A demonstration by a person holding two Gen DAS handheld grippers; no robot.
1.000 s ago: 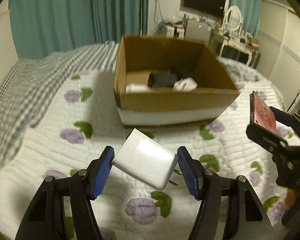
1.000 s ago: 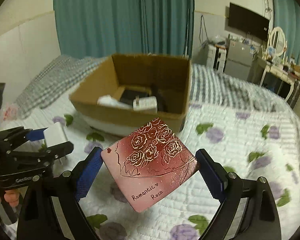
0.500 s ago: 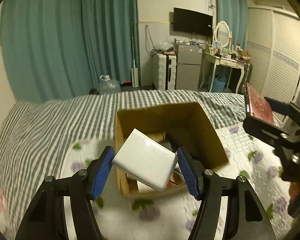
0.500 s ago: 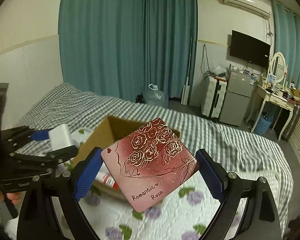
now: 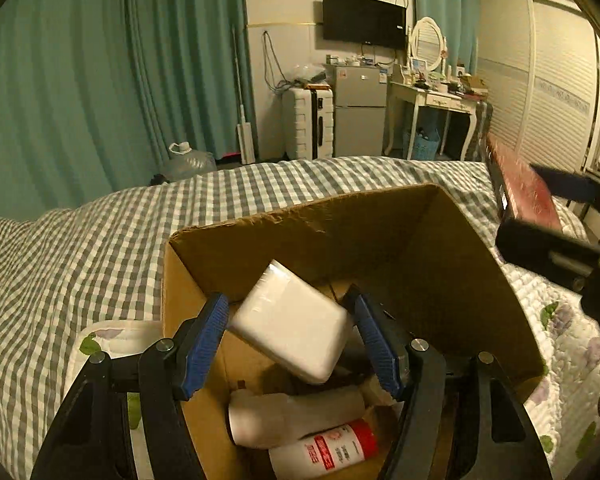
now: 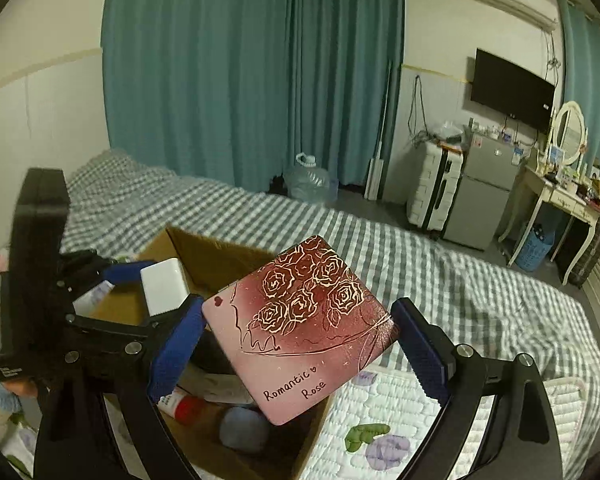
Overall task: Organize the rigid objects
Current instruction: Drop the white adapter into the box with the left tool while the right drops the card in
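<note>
My left gripper (image 5: 290,334) is shut on a white rectangular block (image 5: 290,320) and holds it tilted over the open cardboard box (image 5: 440,248) on the bed. The block also shows in the right wrist view (image 6: 164,286). My right gripper (image 6: 298,338) is shut on a dark red box with gold roses (image 6: 300,324), marked "Romantic Rose", above the box's right corner (image 6: 216,252). The red box shows at the right edge of the left wrist view (image 5: 526,194). Inside the cardboard box lie white bottles (image 5: 300,414), one with a red label (image 5: 328,450).
The box stands on a floral quilt (image 6: 384,412) over a grey checked bedspread (image 5: 80,264). Teal curtains (image 6: 240,72), a water jug (image 6: 310,180), a white suitcase (image 5: 308,122), a small fridge (image 5: 358,110) and a dressing table (image 5: 436,100) stand beyond the bed.
Both grippers have risen and moved forward to the cardboard box. The white block now hangs over the box's inside, and the red box is over its right corner. Grips are unchanged.
</note>
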